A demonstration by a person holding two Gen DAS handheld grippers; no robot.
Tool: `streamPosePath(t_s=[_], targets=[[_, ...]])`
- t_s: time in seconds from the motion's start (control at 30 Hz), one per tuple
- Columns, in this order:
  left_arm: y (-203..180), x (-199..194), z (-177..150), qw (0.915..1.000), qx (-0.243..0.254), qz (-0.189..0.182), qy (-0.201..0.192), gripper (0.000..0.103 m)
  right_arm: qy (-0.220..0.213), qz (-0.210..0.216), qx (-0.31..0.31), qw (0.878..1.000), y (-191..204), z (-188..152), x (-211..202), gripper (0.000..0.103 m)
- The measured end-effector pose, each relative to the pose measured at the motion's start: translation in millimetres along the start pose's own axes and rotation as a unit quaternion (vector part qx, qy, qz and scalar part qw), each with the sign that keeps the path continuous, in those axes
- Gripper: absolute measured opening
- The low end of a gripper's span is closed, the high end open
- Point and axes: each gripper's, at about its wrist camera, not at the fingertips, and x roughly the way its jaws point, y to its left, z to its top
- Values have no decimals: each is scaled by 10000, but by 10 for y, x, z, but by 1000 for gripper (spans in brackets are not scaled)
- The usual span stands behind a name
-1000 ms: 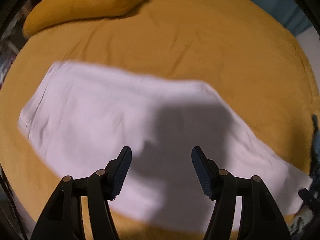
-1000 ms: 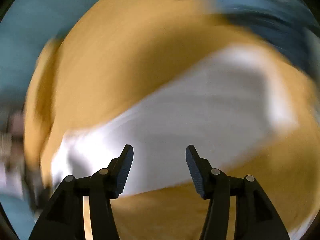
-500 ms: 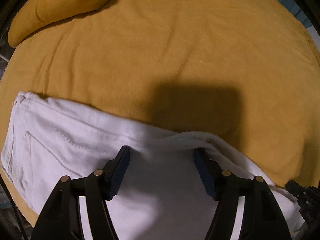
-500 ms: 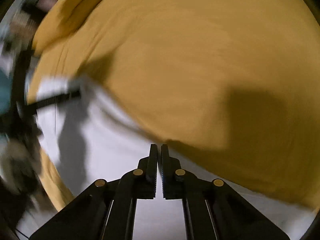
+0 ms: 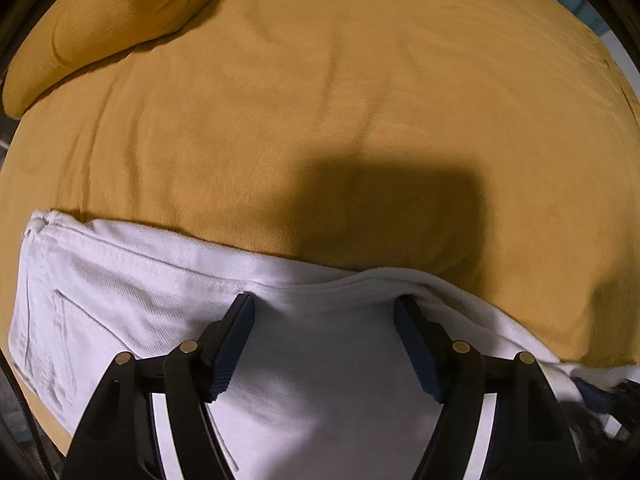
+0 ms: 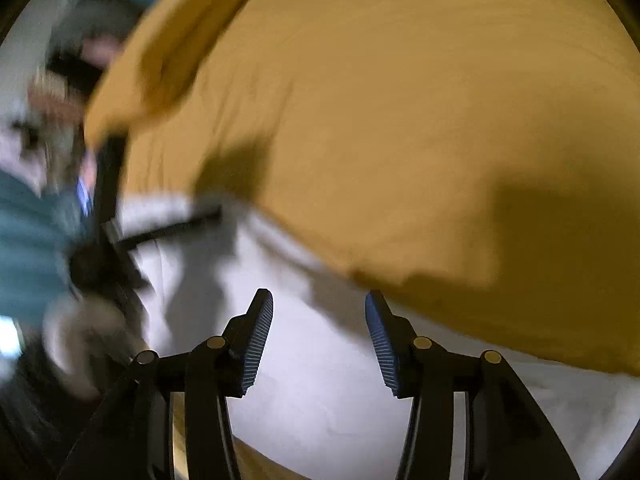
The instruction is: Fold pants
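I see the mustard-yellow fleece bedspread [image 5: 360, 100] filling my view, its matching pillow [image 5: 112, 20] at eleven o'clock. The white denim pants [image 5: 132, 292] lie flat across it from nine to five o'clock. My left gripper [image 5: 324, 312] has just been widening, jaws apart over the cloth, pinching nothing; my right gripper [image 6: 319, 308] likewise has just reopened above the pants

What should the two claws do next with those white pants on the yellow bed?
Probably close the left gripper on the raised far edge of the white pants: its jaws, just opening, straddle that ridge unpinched. The right gripper, also just opening, hovers empty over the cloth.
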Motion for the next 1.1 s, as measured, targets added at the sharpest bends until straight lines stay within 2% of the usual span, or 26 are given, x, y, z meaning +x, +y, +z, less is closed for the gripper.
streamPosePath(t_s=[0.03,0.13,0.23,0.3,0.33,0.37,0.4,0.47,0.53,0.57,0.63,0.67,0.7,0.73,0.77,0.8,0.83,0.87,0.93,0.97,1.0,1.07,1.1], targets=[[31,21,4,10000,34,-33,4,76,190,-452,-177,9986,30,-12,173,17],[94,48,41,9999,79,-127,27,79,173,-181,558,9981,-146,30,333,14],[163,-125,-23,9999,115,-93,-35,79,197,-50,835,9963,-138,-32,320,16],[256,-474,-282,9987,157,-271,-393,79,6,82,1207,9927,-212,-154,100,25],[287,-577,-413,9981,225,-343,-454,79,-87,94,1294,9915,-321,-169,-73,27],[329,-666,-580,9979,277,-373,-461,79,-334,176,1368,9899,-294,-368,-278,32],[405,-723,-795,9981,223,-455,-364,79,-446,179,1415,9888,-276,-532,-388,40],[591,-669,-1136,9970,-152,-755,36,79,-379,171,1919,9805,-294,-891,-451,47],[845,-494,-1421,9891,-845,-1055,578,77,-187,740,3058,9490,-407,-1466,-353,47],[949,-401,-1526,9834,-1182,-1143,764,76,-59,851,3567,9303,-473,-1744,-265,47],[1160,-188,-1710,9652,-1926,-1395,1084,73,-51,1034,4240,8997,-600,-2127,-110,47],[1261,-86,-1781,9516,-2327,-1617,1193,70,-40,1133,4458,8879,-651,-2220,-61,47],[1364,-3,-1836,9350,-2765,-1853,1221,67,-112,1375,4801,8663,-714,-2352,29,47],[1412,25,-1850,9276,-2956,-1945,1195,67,-227,1590,5003,8508,-750,-2420,90,47],[1477,56,-1858,9182,-3205,-2036,1128,67,-363,1710,5146,8394,-772,-2466,129,47],[1517,75,-1848,9133,-3350,-2061,1052,65,-550,1739,5250,8313,-783,-2494,151,47],[1552,89,-1828,9124,-3397,-2044,1017,60,-681,1764,5281,8278,-791,-2493,144,47],[1505,35,-1827,9150,-3363,-1998,987,56,-791,1757,5281,8270,-780,-2479,143,47],[1442,-43,-1793,9270,-3159,-1819,878,33,-804,1536,5256,8329,-742,-2450,163,40],[1431,-74,-1786,9336,-3033,-1726,814,28,-803,1424,5272,8339,-747,-2471,133,26],[1432,-87,-1788,9367,-2969,-1673,804,20,-843,1389,5288,8331,-788,-2503,82,10],[1455,-135,-1760,9388,-2934,-1622,793,15,-905,1320,5285,8337,-760,-2559,17,5],[1419,-144,-1754,9405,-2892,-1587,812,14,-915,1247,5201,8400,-789,-2563,-38,5]])
